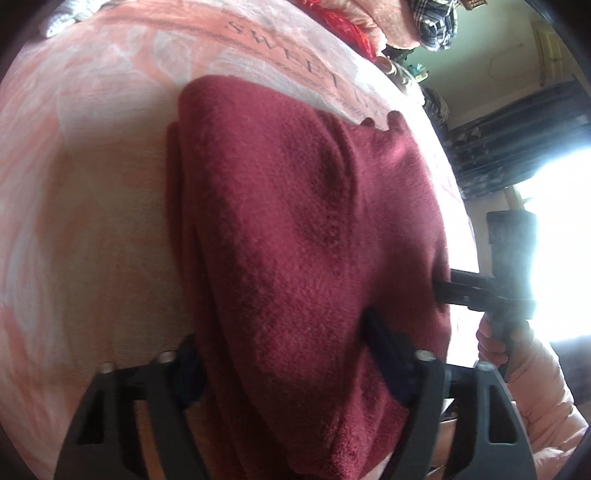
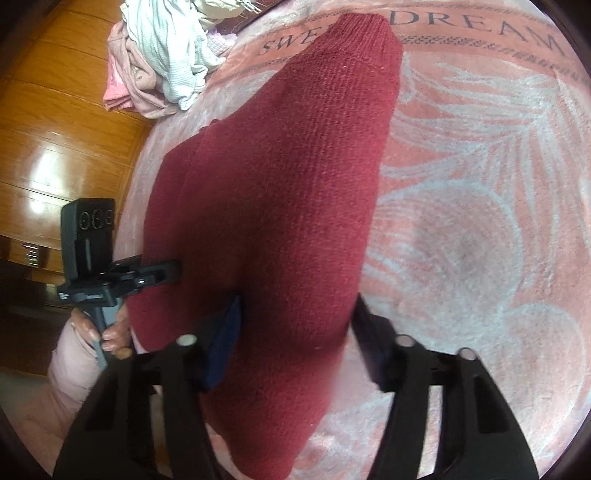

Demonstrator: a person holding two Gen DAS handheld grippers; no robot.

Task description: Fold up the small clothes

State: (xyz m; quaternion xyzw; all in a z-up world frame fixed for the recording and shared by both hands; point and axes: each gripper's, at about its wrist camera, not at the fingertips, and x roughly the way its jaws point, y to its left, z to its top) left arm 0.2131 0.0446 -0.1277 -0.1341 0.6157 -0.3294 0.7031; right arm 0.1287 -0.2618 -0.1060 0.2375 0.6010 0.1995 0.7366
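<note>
A dark red knit garment (image 1: 295,229) lies on a pink blanket (image 1: 92,184) with the words "SWEET DREAM". My left gripper (image 1: 284,354) has its near edge between the fingers, and the cloth drapes over them. My right gripper (image 2: 295,332) holds the other near corner of the same red garment (image 2: 280,192). Each gripper shows in the other's view: the right one (image 1: 443,288) at the garment's right edge, the left one (image 2: 177,273) at its left edge. The fingertips are buried in cloth.
A pile of white and pink clothes (image 2: 159,55) lies at the blanket's far left corner. More bedding and a checked cloth (image 1: 432,26) sit at the far right. A wooden floor (image 2: 55,129) lies beyond the bed's left side. A bright window (image 1: 554,258) is on the right.
</note>
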